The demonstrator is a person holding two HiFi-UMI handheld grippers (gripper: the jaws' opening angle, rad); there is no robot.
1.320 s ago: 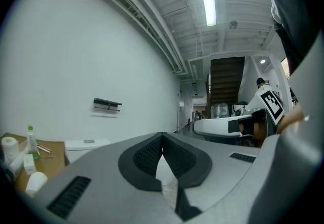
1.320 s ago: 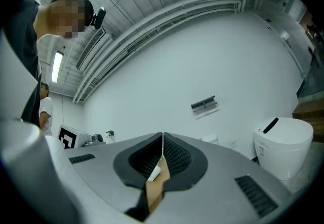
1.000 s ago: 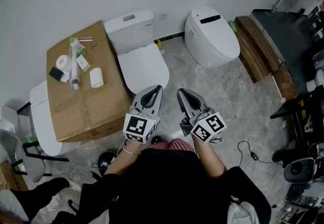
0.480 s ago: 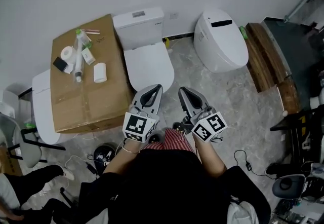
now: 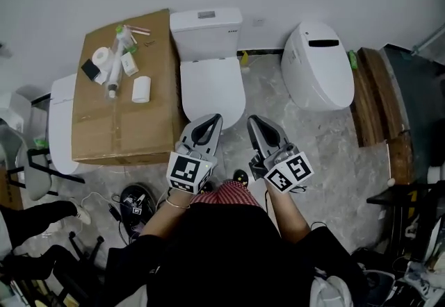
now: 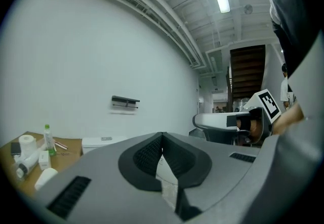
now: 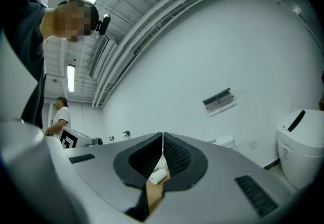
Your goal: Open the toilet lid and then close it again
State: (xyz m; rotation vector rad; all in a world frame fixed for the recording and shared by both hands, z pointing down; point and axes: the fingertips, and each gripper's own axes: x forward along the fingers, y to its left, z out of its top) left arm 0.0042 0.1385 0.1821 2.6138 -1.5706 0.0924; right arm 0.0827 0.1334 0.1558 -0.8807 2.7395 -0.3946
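Head view: toilet lid is lying flat on the bowl, closed. The toilet is sitting against the wall, between the cardboard box and a second, rounded toilet. Left gripper and right gripper are hovering side by side over the bowl's front end, touching nothing.

Left gripper view: jaws are meeting at the tips, with nothing between them. Right gripper view: same, tips together and empty. Both are pointing level at the wall, so they're riding above the lid.

Reading this as the approach step, with opening not yet started. The next move is probably calling for one gripper dropping to the lid's front lip, getting under the edge, then swinging it up toward the tank. Closed tips are looking fine for hooking. Pinching the lip would need the jaws spread first.
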